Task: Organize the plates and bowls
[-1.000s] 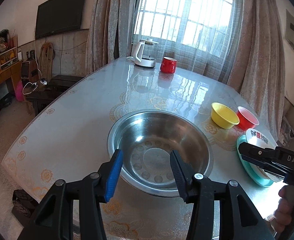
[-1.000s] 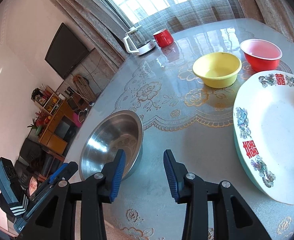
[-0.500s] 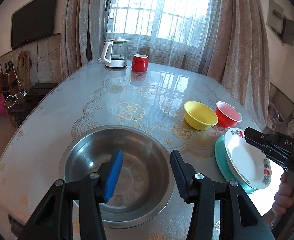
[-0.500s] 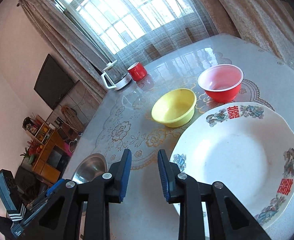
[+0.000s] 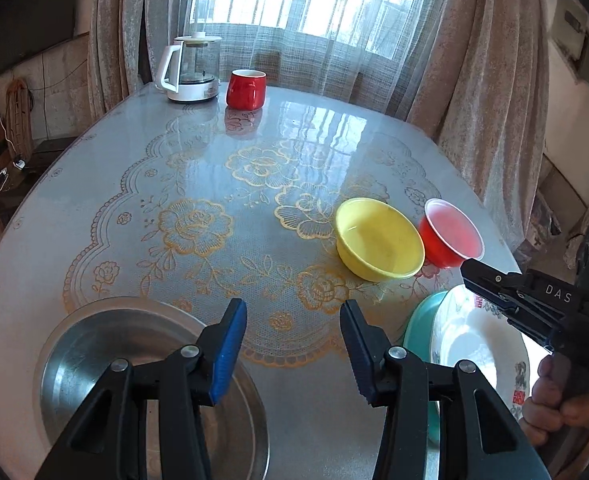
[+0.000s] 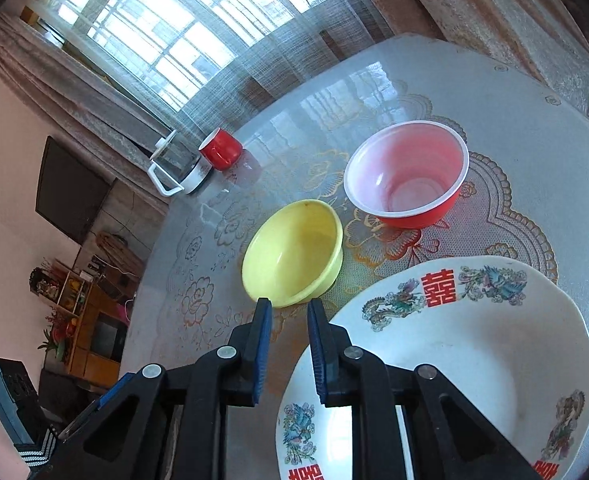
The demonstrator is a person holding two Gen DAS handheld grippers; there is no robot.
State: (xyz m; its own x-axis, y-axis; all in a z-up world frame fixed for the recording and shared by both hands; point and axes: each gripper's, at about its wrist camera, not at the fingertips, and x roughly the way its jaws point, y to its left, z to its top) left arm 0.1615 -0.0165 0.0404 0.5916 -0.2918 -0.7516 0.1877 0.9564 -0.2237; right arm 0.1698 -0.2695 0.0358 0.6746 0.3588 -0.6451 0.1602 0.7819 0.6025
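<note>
Right tool (image 6: 288, 310) closing, apparently empty.

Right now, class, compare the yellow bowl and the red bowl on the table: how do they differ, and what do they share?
The yellow bowl is yellow inside and out; the red bowl is red outside with a pale pinkish inside and a white rim. The yellow bowl looks shallower and more flared; the red bowl looks deeper with steeper walls. The yellow bowl sits nearer the steel basin; the red bowl sits further from it. Both stand upright, empty, side by side beside the patterned plate.
</note>
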